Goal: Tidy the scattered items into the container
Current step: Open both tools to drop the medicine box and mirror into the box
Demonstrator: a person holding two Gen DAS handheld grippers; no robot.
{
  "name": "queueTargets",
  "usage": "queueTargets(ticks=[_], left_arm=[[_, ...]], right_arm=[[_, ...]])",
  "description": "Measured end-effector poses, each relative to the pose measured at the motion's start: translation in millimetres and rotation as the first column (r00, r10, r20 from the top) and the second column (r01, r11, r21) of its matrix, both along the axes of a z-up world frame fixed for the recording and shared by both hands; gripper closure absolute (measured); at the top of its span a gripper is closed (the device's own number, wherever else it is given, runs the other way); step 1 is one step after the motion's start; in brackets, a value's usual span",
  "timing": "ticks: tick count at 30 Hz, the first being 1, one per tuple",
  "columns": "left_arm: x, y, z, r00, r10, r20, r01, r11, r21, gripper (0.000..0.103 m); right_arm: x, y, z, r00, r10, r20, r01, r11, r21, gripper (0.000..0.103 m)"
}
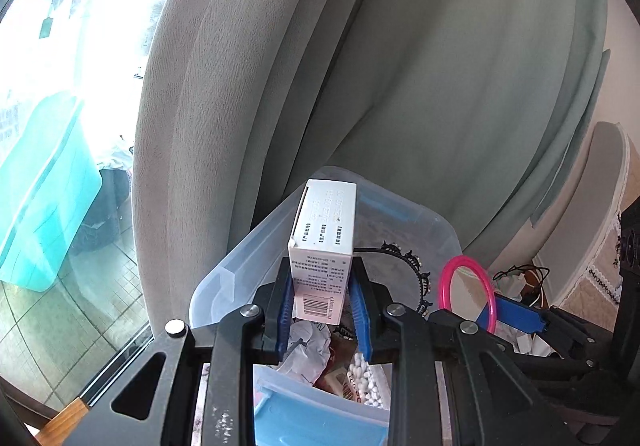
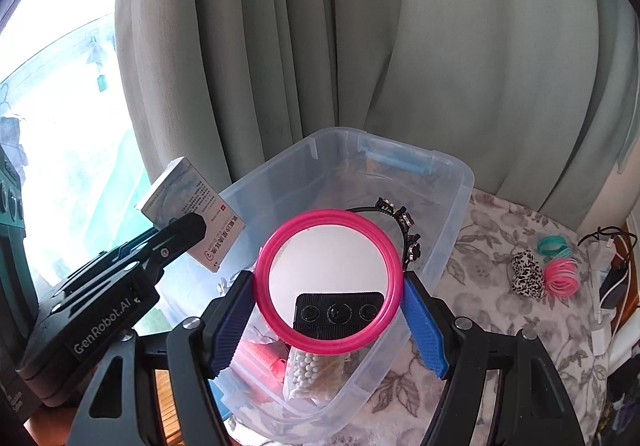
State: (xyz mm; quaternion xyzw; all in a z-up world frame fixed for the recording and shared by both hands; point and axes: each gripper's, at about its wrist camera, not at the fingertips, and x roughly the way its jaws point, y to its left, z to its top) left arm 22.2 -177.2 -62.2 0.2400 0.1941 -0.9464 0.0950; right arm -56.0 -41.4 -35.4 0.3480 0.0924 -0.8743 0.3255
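grey curtain [image 2: 360,46] behind clear bin [image 2: 456,206], left tool [image 1: 322,310] pinching white box [image 1: 324,242], right tool [image 2: 328,310] clamping pink mirror [image 2: 328,278]

white box [image 1: 322,246]: lower end hidden between the left gripper [image 1: 322,320] pads, small print too blurred to read. clear container [image 2: 448,182]: near wall cut off by the lower frame edge in the left wrist view, its contents partly masked by the pink-rimmed mirror [image 2: 329,280] and crumpled paper [image 1: 306,350]. black headband [image 2: 402,226]: only a beaded arc shows behind the mirror; cables [image 2: 608,242] at the worktop's far right run out of frame.
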Motion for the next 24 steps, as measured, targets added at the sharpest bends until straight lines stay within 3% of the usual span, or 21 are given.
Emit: queueTargets(ticks=[10, 24], left_arm=[[-17, -6, -17, 0.999, -0.001, 0.044, 0.001, 1.000, 0.015, 0.075], [-27, -9, -21, 0.998, 0.019, 0.065, -0.017, 0.999, -0.031, 0.073]], right_arm=[[-13, -10, -16, 0.999, 0.003, 0.040, -0.003, 1.000, 0.012, 0.028], [-17, -17, -21, 1.000, 0.012, 0.026, -0.012, 1.000, 0.018, 0.027]])
